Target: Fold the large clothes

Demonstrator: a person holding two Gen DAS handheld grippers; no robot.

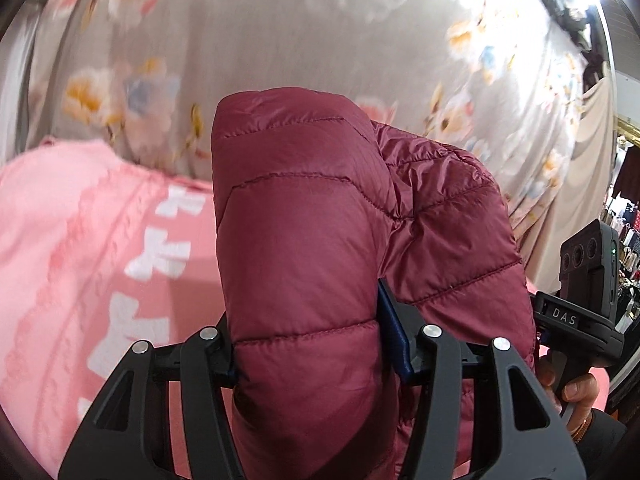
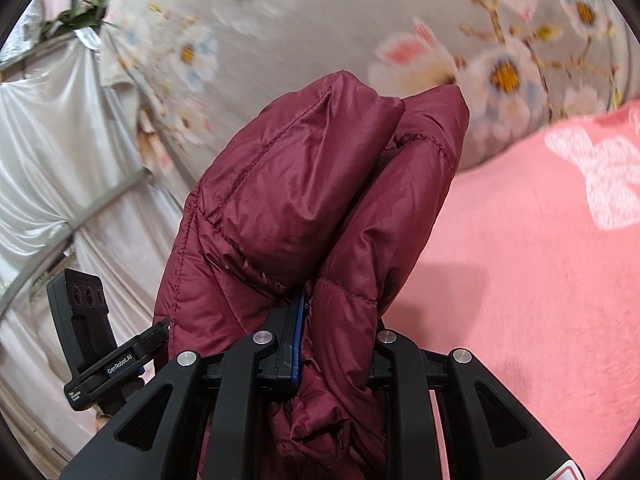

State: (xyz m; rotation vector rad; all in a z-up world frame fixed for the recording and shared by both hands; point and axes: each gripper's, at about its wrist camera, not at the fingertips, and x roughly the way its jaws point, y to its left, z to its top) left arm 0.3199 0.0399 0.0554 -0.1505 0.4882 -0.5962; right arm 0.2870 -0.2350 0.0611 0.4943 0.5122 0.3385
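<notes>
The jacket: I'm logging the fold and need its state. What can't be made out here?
- Left wrist view: the jacket bulges between the left gripper fingers, hiding the left pad and the bed behind.
- Right wrist view: the right gripper pinches bunched folds; which part of the jacket is unclear.
- Both views: its lower part is cut off by the bottom edge.
- The floral sheet is motion-blurred.

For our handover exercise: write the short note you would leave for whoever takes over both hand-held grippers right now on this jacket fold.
Left hand-held gripper: clamped on a thick fold of the maroon quilted jacket.
Right hand-held gripper: clamped on another bunched part of the jacket.
Jacket: lifted between both, above the pink blanket, floral sheet beyond.
Done: both grips taken.
Left: lay it on the blanket, fold, release.
</notes>
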